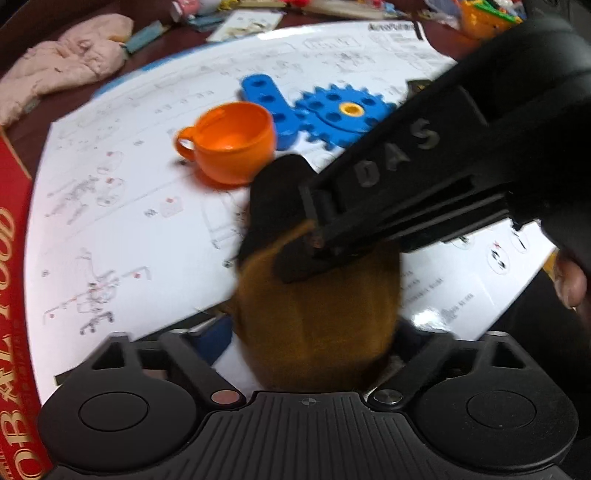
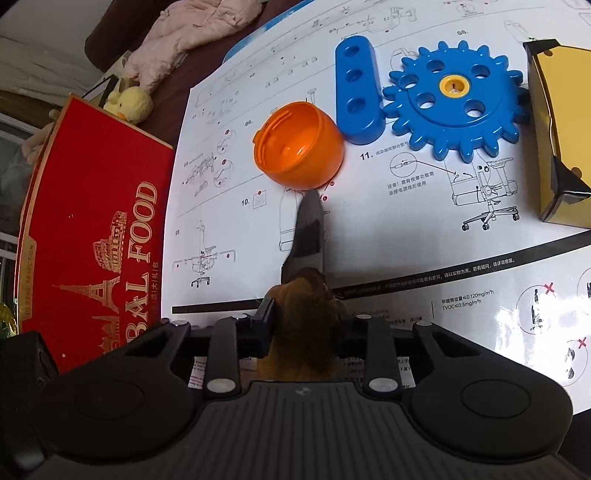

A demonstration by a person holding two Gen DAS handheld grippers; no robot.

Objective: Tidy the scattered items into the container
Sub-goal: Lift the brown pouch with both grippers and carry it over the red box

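Observation:
An orange toy cup [image 1: 231,142] [image 2: 298,146], a blue holed bar [image 1: 269,107] [image 2: 357,90] and a blue gear [image 1: 345,116] [image 2: 453,99] lie on a white instruction sheet [image 1: 122,206] [image 2: 388,229]. A brown furry plush toy [image 1: 317,317] [image 2: 301,332] sits right in front of both cameras. My right gripper [image 1: 291,221] [image 2: 301,325] is shut on the plush, reaching in from the right in the left wrist view. My left gripper's fingertips are hidden behind the plush. A red box [image 2: 92,236] [image 1: 11,258] lies at the left.
A yellow and black carton [image 2: 557,129] stands at the right of the sheet. A pink cloth [image 1: 62,66] [image 2: 192,29] and a yellow plush duck [image 2: 129,103] lie beyond the sheet. Toy clutter [image 1: 484,14] lines the far edge.

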